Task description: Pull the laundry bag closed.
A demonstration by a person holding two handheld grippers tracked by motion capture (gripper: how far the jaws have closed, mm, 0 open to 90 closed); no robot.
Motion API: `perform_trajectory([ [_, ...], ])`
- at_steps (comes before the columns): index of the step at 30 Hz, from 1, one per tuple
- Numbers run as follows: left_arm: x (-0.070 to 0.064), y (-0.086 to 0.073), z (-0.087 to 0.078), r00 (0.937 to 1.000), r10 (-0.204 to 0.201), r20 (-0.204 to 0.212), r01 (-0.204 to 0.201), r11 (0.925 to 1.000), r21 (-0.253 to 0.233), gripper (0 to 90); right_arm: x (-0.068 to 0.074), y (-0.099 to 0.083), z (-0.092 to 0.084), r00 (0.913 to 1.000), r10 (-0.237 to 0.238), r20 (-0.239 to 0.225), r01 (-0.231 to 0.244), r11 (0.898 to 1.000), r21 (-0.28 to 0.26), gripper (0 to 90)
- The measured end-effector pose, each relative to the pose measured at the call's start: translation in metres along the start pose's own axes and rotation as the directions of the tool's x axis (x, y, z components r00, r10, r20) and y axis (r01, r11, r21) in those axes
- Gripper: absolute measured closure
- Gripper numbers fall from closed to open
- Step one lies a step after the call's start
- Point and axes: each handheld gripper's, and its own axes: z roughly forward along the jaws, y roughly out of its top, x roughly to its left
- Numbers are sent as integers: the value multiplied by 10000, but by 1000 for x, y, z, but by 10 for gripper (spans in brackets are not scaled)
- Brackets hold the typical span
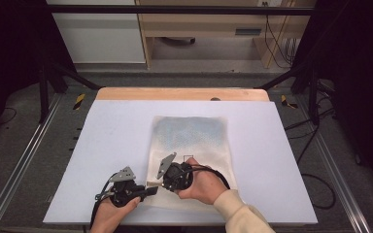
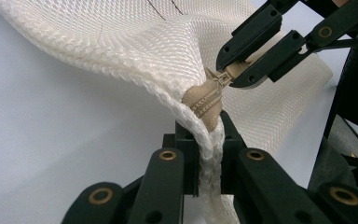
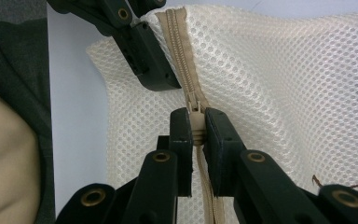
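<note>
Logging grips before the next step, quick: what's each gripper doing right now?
Left gripper: shut on the mesh bag's edge.
Right gripper: shut on the zipper pull.

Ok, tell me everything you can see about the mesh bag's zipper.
The beige zipper runs along the near edge of the cream mesh laundry bag, which lies flat on the white table. Its teeth look plastic on woven tape. The right gripper is shut on the slider's pull tab, and the left gripper clamps the bag's corner at the zipper's end.
</note>
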Motion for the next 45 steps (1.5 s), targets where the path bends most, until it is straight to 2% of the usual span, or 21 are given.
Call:
perform_trajectory([
  [22,1,-1,-1,9999,-117,10,117,9999,-35,834,-6,-19,-6,9989,427,207,-429,9990,126,822],
  [38,-2,-2,4,10000,8,84,-8,10000,90,834,-8,-34,-13,9969,751,231,-754,9971,111,822],
  [45,-3,-3,7,9999,27,127,-29,9998,177,834,-8,-36,-13,9971,728,219,-731,9972,154,822],
])
